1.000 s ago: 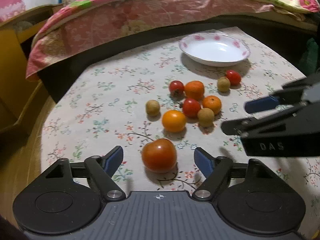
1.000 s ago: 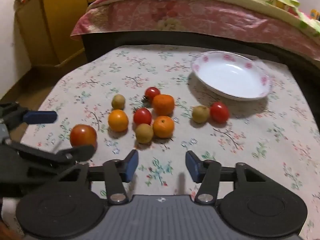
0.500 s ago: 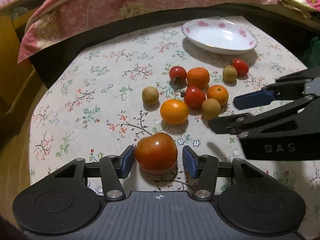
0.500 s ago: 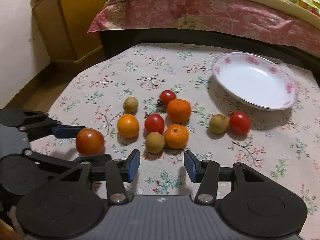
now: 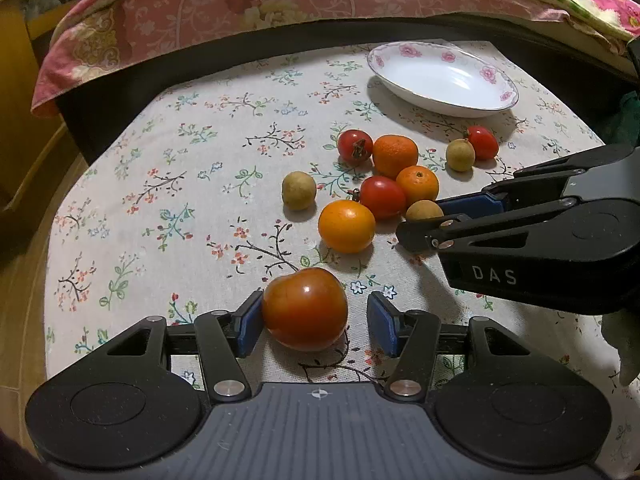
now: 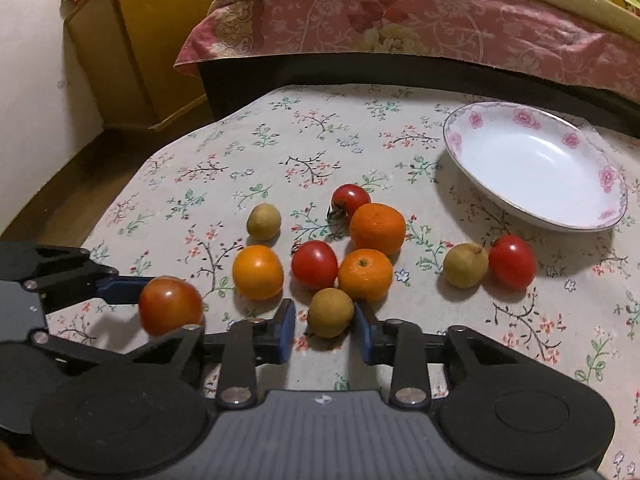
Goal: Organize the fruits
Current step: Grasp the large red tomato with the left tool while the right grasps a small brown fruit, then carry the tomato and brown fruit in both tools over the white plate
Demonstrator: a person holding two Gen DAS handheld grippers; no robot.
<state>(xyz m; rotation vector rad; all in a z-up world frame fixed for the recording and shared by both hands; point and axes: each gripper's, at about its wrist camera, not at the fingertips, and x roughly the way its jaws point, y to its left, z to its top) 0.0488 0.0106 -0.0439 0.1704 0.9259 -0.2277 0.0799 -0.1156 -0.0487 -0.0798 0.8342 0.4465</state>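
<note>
A large orange-red tomato [image 5: 304,308] lies on the flowered cloth between the pads of my left gripper [image 5: 316,320]. The left pad touches it, the right pad stands off, and the jaws are opening slightly. My right gripper [image 6: 324,328] straddles a small brown fruit [image 6: 330,312] at the near edge of the fruit cluster. Its jaws are closing: the right pad meets the fruit and a narrow gap shows at the left pad. The white plate [image 6: 476,120] with pink flowers sits empty at the far right.
The cluster holds a yellow-orange fruit [image 6: 258,272], two mandarins [image 6: 366,274], red tomatoes [image 6: 314,264] and another brown fruit [image 6: 264,222]. A brown fruit [image 6: 466,264] and a red tomato [image 6: 512,262] lie near the plate. A bed frame borders the far edge.
My left jaws narrowed around the large tomato. My right gripper moved forward to the small brown fruit and its jaws came in from wide open.
</note>
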